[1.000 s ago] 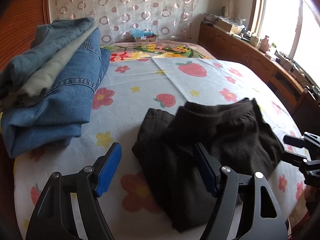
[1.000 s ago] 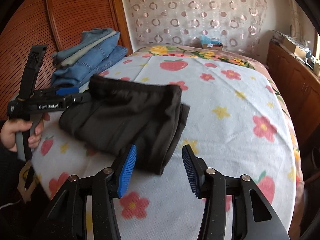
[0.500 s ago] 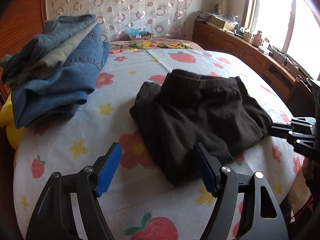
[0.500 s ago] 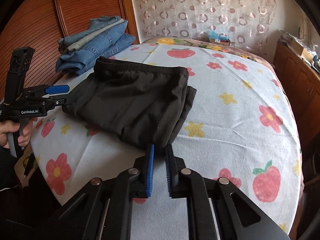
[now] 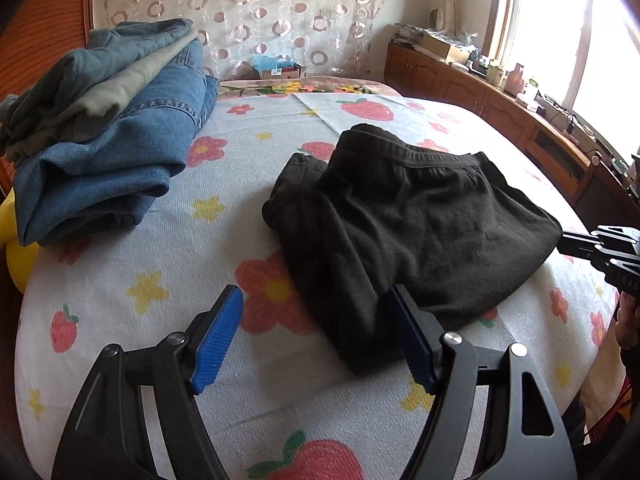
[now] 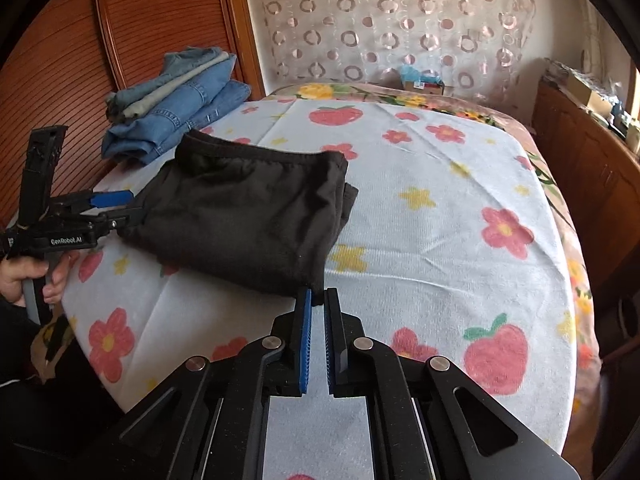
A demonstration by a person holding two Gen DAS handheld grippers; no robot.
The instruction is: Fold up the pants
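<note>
**A:** Since a second ago my right gripper has gone from spread to pinched on the near corner of the black pants, and the left gripper has drawn back toward the near edge. The pants lie folded into a thick bundle on the bed, well apart from the stack of jeans by the headboard.

**B:** Which step are we on?

**A:** I judge it a late one: taking hold for one more fold or a tidy-up. My left gripper is spread wide, the pants' near-left corner between its fingers but not pinched. Next I'd close there, then lift both corners together and level.

**B:** Anything you can't see?

**A:** How much cloth the right pads actually hold; the tips hide it. Black fabric swallows the layers, and the legs are tucked under.
</note>
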